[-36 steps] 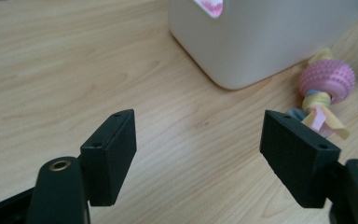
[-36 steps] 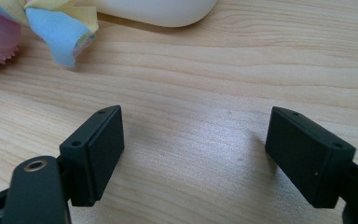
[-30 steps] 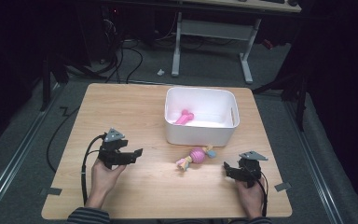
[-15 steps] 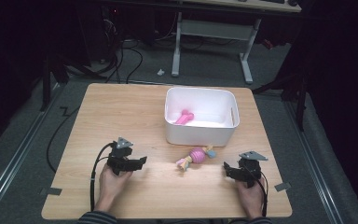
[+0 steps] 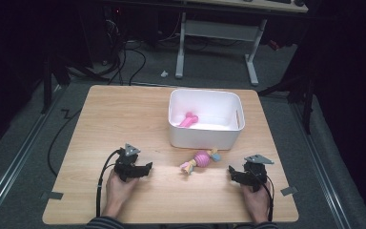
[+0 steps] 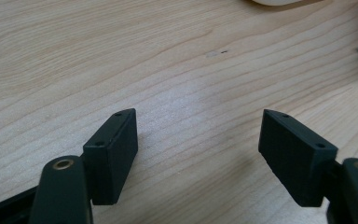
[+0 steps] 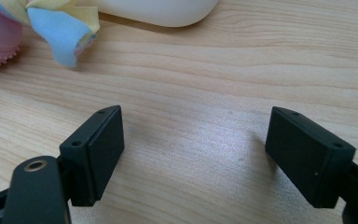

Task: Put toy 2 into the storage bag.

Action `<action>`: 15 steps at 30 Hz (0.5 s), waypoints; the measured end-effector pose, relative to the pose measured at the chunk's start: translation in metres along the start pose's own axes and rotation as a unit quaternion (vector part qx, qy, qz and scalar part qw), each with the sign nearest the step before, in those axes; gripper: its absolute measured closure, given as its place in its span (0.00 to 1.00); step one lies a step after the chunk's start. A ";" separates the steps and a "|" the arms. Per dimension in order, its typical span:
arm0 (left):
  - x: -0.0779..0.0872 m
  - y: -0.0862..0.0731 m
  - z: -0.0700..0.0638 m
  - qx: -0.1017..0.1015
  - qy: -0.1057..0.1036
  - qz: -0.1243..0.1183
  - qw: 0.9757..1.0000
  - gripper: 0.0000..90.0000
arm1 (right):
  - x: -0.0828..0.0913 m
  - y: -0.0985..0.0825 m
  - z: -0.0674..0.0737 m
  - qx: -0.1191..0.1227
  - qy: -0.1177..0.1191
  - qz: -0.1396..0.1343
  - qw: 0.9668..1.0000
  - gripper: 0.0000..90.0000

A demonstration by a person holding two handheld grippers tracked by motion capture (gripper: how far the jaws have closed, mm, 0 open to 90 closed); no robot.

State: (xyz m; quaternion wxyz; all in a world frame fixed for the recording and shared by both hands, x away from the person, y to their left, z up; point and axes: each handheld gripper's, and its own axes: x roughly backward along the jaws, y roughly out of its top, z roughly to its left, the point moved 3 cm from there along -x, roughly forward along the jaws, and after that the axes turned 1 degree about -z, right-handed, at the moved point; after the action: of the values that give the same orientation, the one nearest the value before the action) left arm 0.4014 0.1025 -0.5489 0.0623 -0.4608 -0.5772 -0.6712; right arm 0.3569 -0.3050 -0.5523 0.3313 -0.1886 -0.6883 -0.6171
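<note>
A pink ribbed ball toy with blue and yellow cloth ends (image 5: 201, 159) lies on the wooden table (image 5: 124, 114), just in front of a white bin (image 5: 204, 91). A pink toy (image 5: 188, 119) lies inside the bin. My left gripper (image 5: 144, 169) rests low over the table left of the ball toy, jaws open on bare wood (image 6: 198, 144). My right gripper (image 5: 231, 173) sits right of the toy, open and holding nothing (image 7: 193, 149). From the right gripper view, the toy's blue cloth end (image 7: 58, 28) lies ahead to the left, short of the jaws.
The bin's rounded base (image 7: 158, 11) stands just beyond the right gripper. Cables trail from both grippers toward the table's near edge. A metal desk frame (image 5: 214, 43) stands on the floor beyond the table. Bare wood stretches across the left half.
My left gripper has come down and shifted toward the near edge and a little right, settling close to the tabletop. The right gripper and the toys have not moved.
</note>
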 end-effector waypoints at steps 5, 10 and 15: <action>-0.002 -0.002 -0.001 -0.008 0.027 -0.007 1.000 0.31 | 0.000 0.000 0.000 0.000 0.000 0.000 1.000 0.22; -0.004 -0.006 -0.003 -0.018 0.040 -0.025 0.999 0.30 | 0.000 0.000 0.000 0.000 0.000 0.000 1.000 0.22; -0.003 -0.006 -0.003 -0.015 0.042 -0.023 0.999 0.29 | 0.000 0.000 0.000 0.000 -0.001 0.000 1.000 0.22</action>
State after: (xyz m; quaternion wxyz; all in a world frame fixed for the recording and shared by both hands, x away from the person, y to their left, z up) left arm 0.3978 0.1005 -0.5557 0.0638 -0.4193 -0.5742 -0.7003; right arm 0.3568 -0.3050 -0.5523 0.3307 -0.1887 -0.6885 -0.6173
